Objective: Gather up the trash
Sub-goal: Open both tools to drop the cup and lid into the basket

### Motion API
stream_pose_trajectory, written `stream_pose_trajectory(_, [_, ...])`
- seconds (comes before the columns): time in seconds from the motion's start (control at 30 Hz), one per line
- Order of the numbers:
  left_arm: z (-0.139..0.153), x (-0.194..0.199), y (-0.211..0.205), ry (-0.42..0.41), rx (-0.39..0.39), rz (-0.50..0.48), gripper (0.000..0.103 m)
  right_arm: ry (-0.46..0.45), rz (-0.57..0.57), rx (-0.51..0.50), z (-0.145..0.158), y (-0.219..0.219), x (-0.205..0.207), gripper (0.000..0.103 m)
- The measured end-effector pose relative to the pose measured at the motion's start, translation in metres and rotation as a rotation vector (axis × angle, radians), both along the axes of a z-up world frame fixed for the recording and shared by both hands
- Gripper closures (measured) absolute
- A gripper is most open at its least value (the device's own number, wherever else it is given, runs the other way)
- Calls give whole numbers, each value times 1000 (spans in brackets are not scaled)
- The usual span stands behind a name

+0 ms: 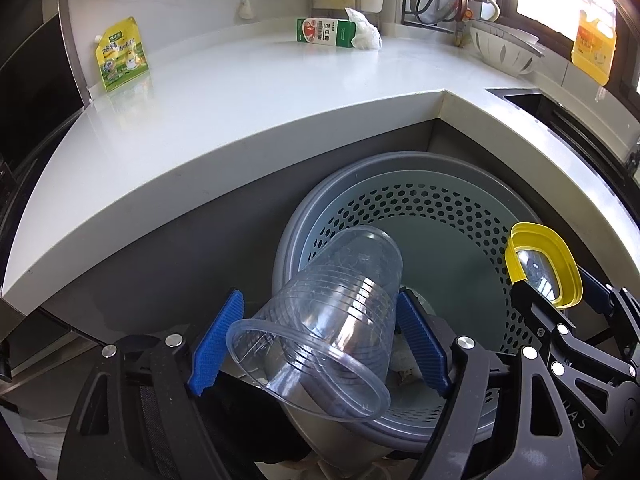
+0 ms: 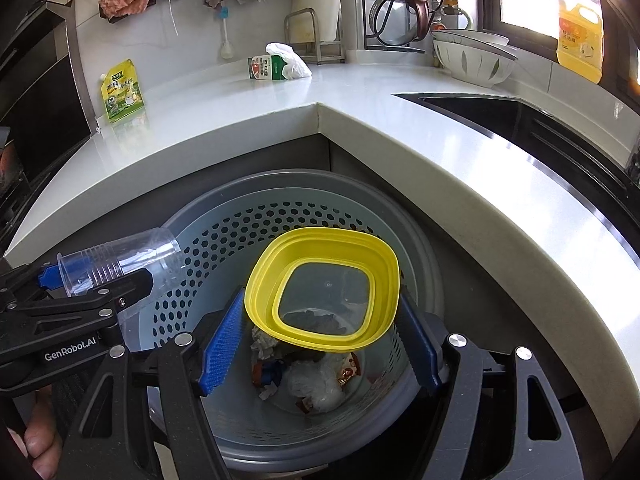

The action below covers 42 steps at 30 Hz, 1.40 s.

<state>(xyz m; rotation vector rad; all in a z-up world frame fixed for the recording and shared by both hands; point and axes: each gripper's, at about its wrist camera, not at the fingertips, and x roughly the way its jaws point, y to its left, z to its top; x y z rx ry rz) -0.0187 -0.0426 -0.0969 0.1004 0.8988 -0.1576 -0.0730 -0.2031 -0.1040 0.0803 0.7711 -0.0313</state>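
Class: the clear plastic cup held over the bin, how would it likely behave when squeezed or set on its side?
The clear plastic cup looks thin-walled, so probably light and easily crushed. Its ribbed, round, tapered body would likely roll in a curve.

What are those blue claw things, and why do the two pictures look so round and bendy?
They are grabber tools; a person holds one in each hand. Each carries a wide-eyed camera, which bends the pictures. One picture looks along the left gripper, which holds a clear plastic cup. The other looks along the right gripper, which holds a yellow-rimmed container. Both hang over a grey trash bin with rubbish inside. On the white counter lie a milk carton, a crumpled white bag and a green pouch.
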Motion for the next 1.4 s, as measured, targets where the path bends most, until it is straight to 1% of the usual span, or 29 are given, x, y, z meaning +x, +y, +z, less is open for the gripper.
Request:
stream_pose_trajectory(0.07, [0,-1,0,3,-4,1,25,2,2,0,1,1,0,32])
stream_pose_trajectory(0.23, [1,-2,2,5,-10,5,24,-16,10,-5,5,2,-4,25])
stream_pose_trajectory(0.3, [2,-2,3,3,-15,8,21,-23,9,-7,7,3,-4,24])
stream_pose_trajectory(0.53, [4,-5,5,-5,-18,12,21,-36,3,-3,10,2,-7,24])
stream_pose_trajectory(0.8, [11,-9,10,-25,-24,26,19,-57,0,13,17,-1,-14,18])
stream_pose_trajectory(0.9, [13,-11,13,-32,-28,30,19,-43,4,16,20,-1,-14,16])
stream_pose_trajectory(1.03, [13,-12,16,-34,-27,38,19,2,14,6,19,3,-12,16])
stream_pose_trajectory(1.27, [16,-17,25,-42,-29,57,19,69,7,-12,10,11,-8,15])
stream_pose_trajectory(1.4, [18,-18,31,-39,-32,68,19,63,-3,4,11,13,-11,15])
